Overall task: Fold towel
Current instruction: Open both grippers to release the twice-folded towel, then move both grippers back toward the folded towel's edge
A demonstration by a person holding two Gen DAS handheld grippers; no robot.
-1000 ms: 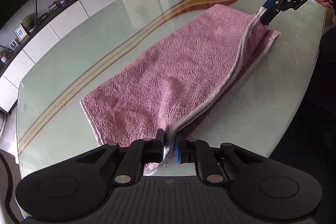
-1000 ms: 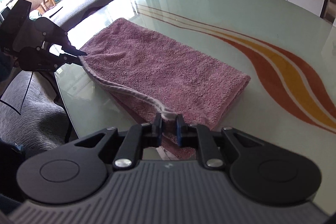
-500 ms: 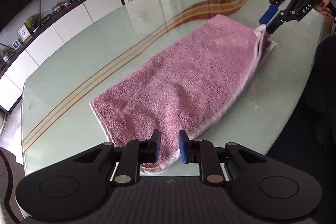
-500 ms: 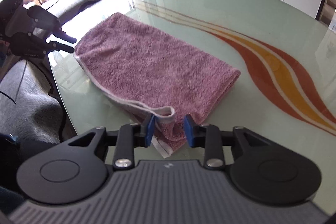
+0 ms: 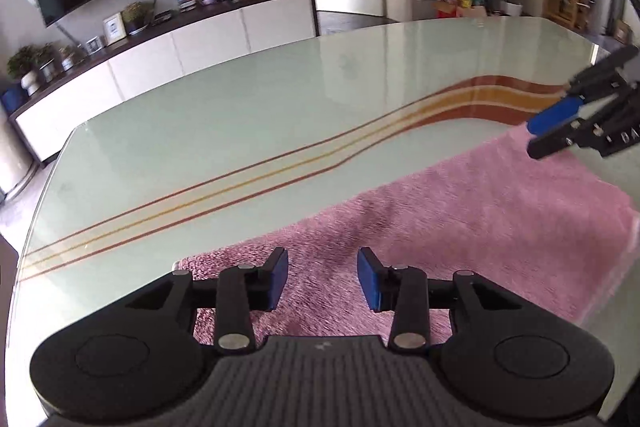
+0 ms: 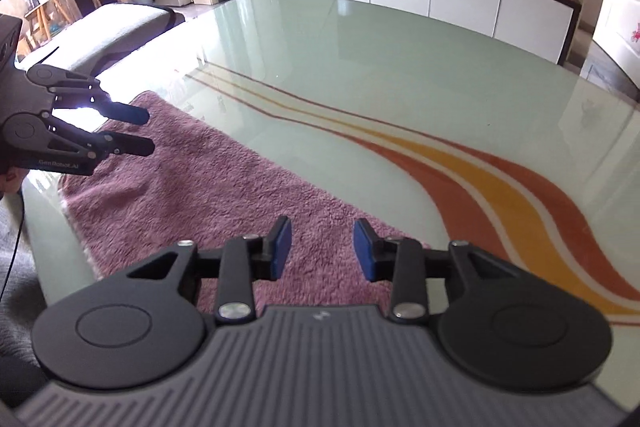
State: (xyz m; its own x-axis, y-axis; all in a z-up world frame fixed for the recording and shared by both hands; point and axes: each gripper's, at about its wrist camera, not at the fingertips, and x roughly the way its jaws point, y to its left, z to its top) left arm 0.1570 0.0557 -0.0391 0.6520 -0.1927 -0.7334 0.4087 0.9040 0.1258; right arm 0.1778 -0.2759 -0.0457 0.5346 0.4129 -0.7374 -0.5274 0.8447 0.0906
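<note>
Fold laid, I've let go: left gripper (image 5: 322,278) and right gripper (image 6: 321,249) jaws just opening, nothing between them, towel (image 5: 460,223) flat under both; next fold likely needs an end regrasped

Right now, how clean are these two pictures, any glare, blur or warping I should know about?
Left wrist view: the towel is smeared with motion blur near the left gripper, and the cabinet line bows from the fisheye lens. Right wrist view: sharper; window glare burns out the table edge behind the left gripper, and the glass mirrors the cabinets.
</note>
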